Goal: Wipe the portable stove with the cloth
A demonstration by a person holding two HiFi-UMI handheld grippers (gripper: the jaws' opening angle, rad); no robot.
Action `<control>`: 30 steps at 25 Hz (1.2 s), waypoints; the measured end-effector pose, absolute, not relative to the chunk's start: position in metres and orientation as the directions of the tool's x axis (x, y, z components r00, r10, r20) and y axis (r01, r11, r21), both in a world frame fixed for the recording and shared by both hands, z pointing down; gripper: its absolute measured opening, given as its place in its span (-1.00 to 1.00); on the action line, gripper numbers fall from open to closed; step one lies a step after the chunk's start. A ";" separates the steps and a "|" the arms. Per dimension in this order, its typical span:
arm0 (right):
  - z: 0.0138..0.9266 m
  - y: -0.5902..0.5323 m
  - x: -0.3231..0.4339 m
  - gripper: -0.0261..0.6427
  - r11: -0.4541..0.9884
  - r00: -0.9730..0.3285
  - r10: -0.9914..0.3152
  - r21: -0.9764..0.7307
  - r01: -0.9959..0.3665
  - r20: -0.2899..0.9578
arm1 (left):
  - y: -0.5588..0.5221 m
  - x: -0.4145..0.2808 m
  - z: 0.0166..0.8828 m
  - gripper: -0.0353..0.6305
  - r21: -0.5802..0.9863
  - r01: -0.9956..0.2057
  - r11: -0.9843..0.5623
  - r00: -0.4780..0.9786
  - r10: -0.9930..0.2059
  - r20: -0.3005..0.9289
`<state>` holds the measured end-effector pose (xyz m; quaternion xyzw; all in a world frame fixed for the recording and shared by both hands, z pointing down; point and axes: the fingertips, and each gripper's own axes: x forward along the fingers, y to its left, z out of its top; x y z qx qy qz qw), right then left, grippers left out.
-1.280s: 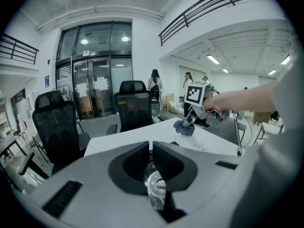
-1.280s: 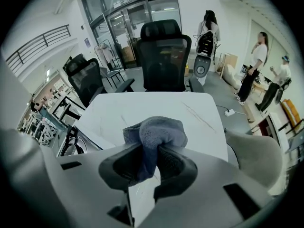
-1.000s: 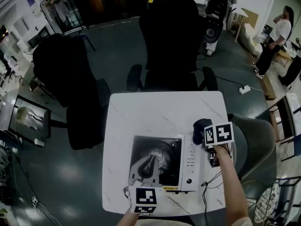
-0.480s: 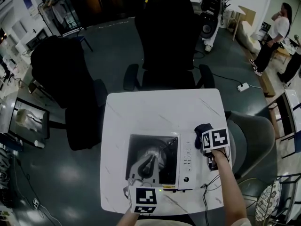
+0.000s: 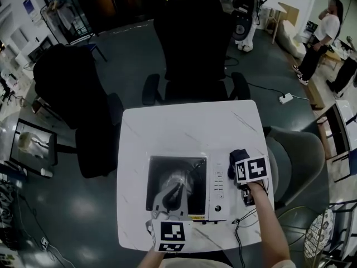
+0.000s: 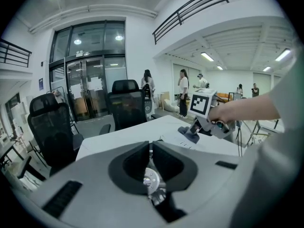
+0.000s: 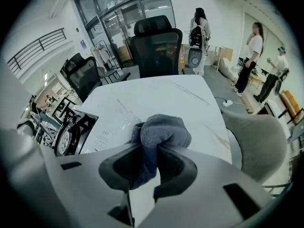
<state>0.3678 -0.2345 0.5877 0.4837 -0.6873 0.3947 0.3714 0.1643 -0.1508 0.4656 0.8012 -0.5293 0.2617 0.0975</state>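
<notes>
The portable stove (image 5: 177, 173) lies on the white table (image 5: 184, 124), its black burner side to the left and its white control panel (image 5: 219, 186) to the right. My left gripper (image 5: 179, 190) hovers over the burner (image 6: 153, 183) with its jaws shut and nothing between them. My right gripper (image 5: 241, 162) is shut on the dark blue cloth (image 5: 237, 154), just right of the control panel. In the right gripper view the cloth (image 7: 162, 131) bulges out past the jaws, and the burner (image 7: 66, 136) shows at the left. The left gripper view catches the right gripper (image 6: 194, 132).
Black office chairs (image 5: 192, 43) stand behind and left of the table; a grey chair (image 5: 298, 158) is close on the right. A cable (image 5: 239, 228) runs off the table's near right corner. A power strip (image 5: 285, 97) lies on the floor. People (image 5: 321, 35) stand far right.
My right gripper has drawn slightly nearer to me along the stove's right side, still holding the cloth. The left gripper stays over the burner. The head view has shifted a little.
</notes>
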 end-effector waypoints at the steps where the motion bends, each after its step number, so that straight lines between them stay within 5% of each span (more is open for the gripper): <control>1: 0.588 -0.231 0.368 -0.65 0.224 -0.258 -0.369 -0.183 -0.957 0.893 | -0.149 0.165 0.467 -0.80 -0.118 -0.900 -0.419 0.302 -0.796 0.525; 30: 0.594 -0.123 0.360 -0.65 0.190 -0.250 -0.333 -0.195 -0.962 0.909 | -0.112 0.132 0.474 -0.80 -0.093 -0.876 -0.474 0.361 -0.771 0.524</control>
